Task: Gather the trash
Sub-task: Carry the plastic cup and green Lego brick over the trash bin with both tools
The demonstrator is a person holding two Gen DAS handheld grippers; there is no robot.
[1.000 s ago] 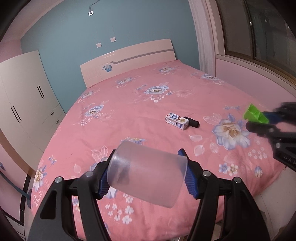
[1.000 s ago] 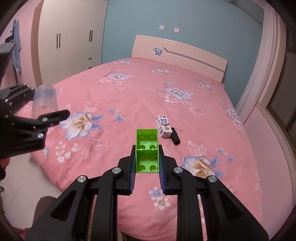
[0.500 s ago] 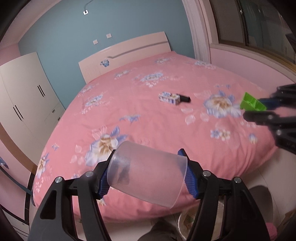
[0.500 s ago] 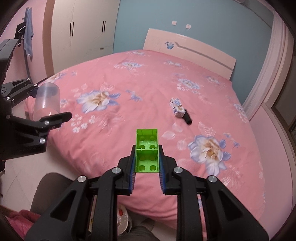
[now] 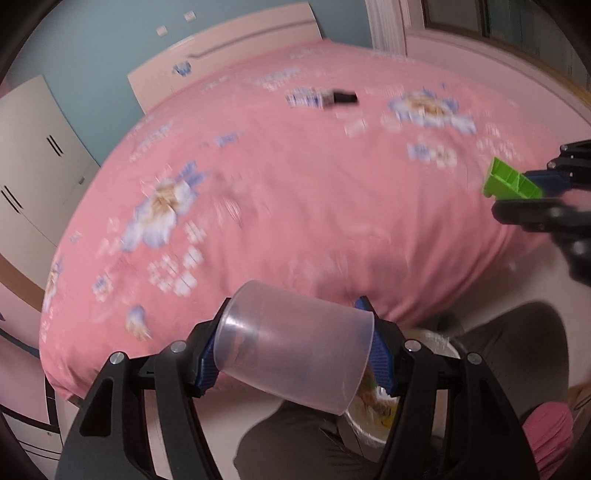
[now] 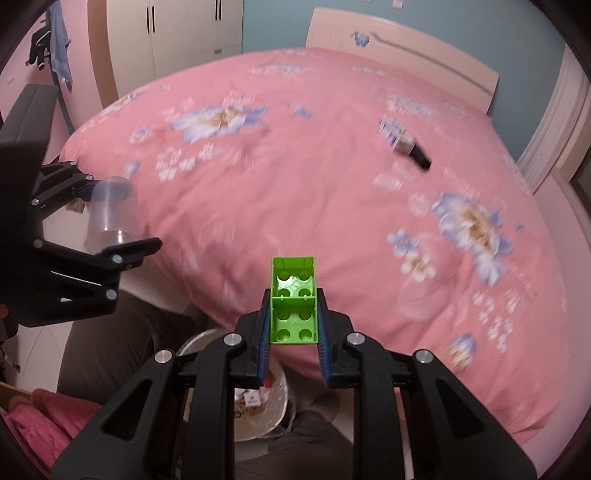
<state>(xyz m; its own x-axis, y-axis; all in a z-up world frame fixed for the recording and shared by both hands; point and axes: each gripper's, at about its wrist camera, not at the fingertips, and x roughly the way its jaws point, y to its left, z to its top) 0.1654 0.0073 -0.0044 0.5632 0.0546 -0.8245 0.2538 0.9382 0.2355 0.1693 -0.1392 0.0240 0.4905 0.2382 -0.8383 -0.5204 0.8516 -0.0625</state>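
Note:
My left gripper (image 5: 295,347) is shut on a clear plastic cup (image 5: 291,347) lying sideways between its blue pads; it also shows in the right wrist view (image 6: 110,210). My right gripper (image 6: 293,317) is shut on a green toy brick (image 6: 293,302), also seen at the right of the left wrist view (image 5: 509,181). A trash bin (image 6: 273,413) lined with a bag stands on the floor below both grippers, also in the left wrist view (image 5: 373,406). A small milk carton (image 5: 308,98) and a black object (image 5: 345,98) lie far off on the bed.
The pink flowered bed (image 5: 295,184) fills the view ahead, its near edge just beyond the grippers. The person's legs in dark trousers (image 5: 517,362) flank the bin. White wardrobes (image 6: 177,33) stand at the left, the headboard (image 6: 406,62) at the back.
Both grippers have pulled back from the bed and dropped lower, off its edge. The bin and the person's legs have come into view beneath them. Both holds are unchanged.

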